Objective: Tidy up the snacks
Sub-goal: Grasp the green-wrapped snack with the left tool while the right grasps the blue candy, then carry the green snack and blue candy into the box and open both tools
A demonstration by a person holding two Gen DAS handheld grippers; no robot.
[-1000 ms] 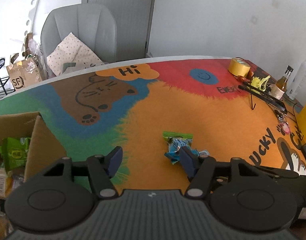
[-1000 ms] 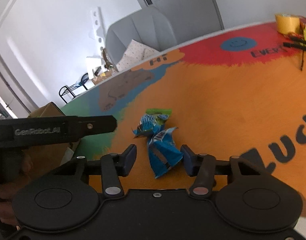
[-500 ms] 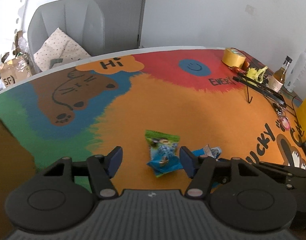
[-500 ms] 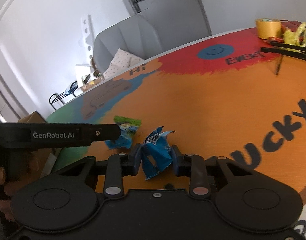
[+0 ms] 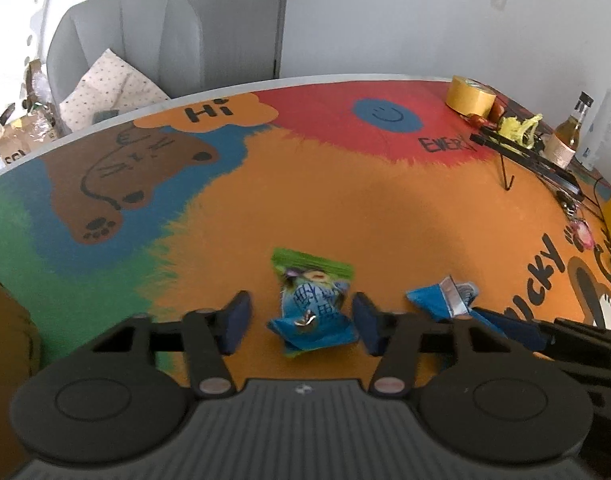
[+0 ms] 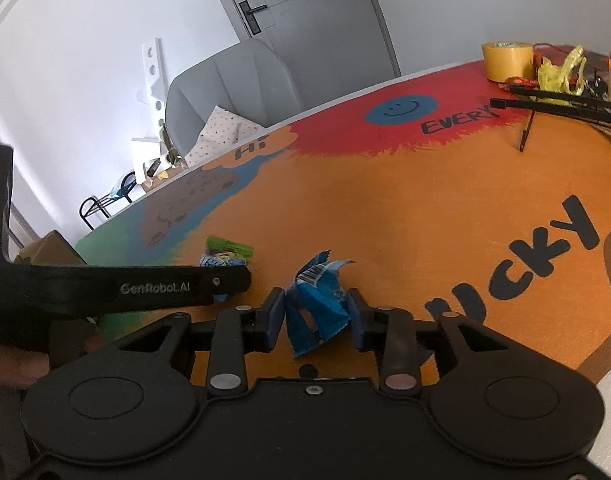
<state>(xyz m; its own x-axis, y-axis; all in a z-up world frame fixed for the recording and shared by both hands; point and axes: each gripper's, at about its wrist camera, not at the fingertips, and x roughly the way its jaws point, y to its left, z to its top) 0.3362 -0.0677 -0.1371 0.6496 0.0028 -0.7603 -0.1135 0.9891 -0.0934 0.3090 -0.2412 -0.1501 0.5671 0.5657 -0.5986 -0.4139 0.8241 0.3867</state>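
Snack packets, two of them, both on the orange part of the counter (image 5: 385, 208). The green-topped packet (image 5: 311, 304) lies between the left gripper (image 5: 301, 322) fingers; they've just been closing in, but there's a clear gap on its left side, and I can't tell if the right finger touches it. The blue packet (image 6: 317, 304) sits crumpled between the right gripper (image 6: 316, 314) fingers, which have just eased apart a little and seem to be touching it on both sides, though the contact is hard to be sure of.

Left view shows the blue packet (image 5: 445, 298) only partly, with the right gripper's fingers covering its lower edge. Right view shows the left gripper's long black finger (image 6: 145, 288) cutting across the green-topped packet (image 6: 225, 254), so only its top pokes out; a bit of a hand (image 6: 13, 364) shows at the left edge.

Farther out: tape roll (image 5: 469, 96), bottle (image 5: 571, 132) and a grey chair (image 5: 125, 40) with a dotted cushion (image 5: 109, 88). A cardboard box (image 6: 49, 250) corner shows in the right view.
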